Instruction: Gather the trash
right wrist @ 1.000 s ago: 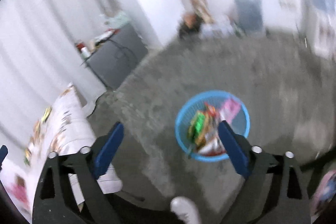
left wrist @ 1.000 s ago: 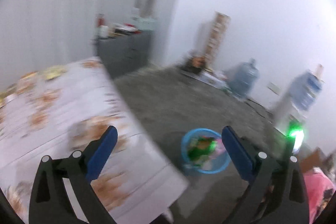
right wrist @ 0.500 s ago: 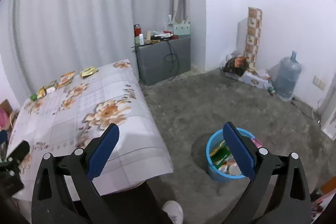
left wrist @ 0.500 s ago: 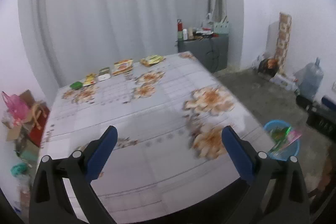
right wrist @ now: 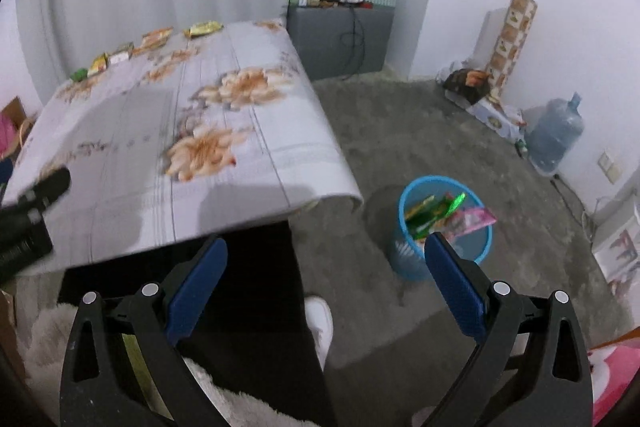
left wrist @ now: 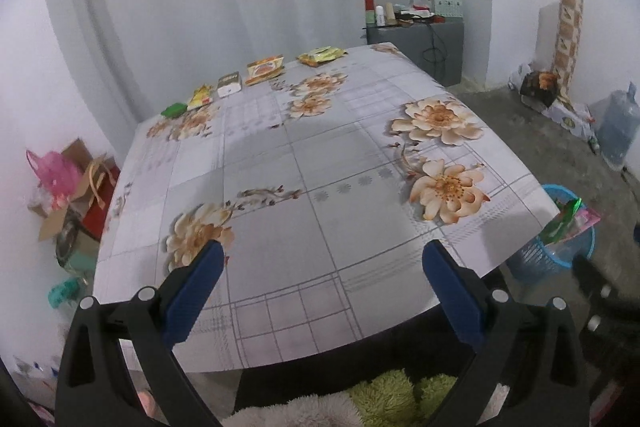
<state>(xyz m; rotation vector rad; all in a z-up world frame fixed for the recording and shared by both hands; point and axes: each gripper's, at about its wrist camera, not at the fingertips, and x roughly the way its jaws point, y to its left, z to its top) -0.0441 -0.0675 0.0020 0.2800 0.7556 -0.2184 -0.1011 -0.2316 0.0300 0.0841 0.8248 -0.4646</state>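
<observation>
Several snack wrappers lie in a row at the far edge of the flowered table (left wrist: pixel 304 163): a green one (left wrist: pixel 174 109), a yellow one (left wrist: pixel 200 96), a white box (left wrist: pixel 229 84), an orange packet (left wrist: pixel 265 68) and a yellow-green packet (left wrist: pixel 322 55). A blue basket (right wrist: pixel 442 227) with wrappers in it stands on the floor right of the table; it also shows in the left wrist view (left wrist: pixel 560 239). My left gripper (left wrist: pixel 320 271) is open and empty over the table's near edge. My right gripper (right wrist: pixel 326 267) is open and empty above the floor, left of the basket.
A grey cabinet (right wrist: pixel 340 35) with bottles stands by the curtain. A water jug (right wrist: pixel 554 135) and bags (right wrist: pixel 468 83) line the right wall. Boxes and a pink bag (left wrist: pixel 60 183) sit left of the table. A white shoe (right wrist: pixel 320 323) is below me.
Both views swung from the basket on the floor up and left to the table. The left gripper now faces the tabletop and the wrappers at its far edge.
</observation>
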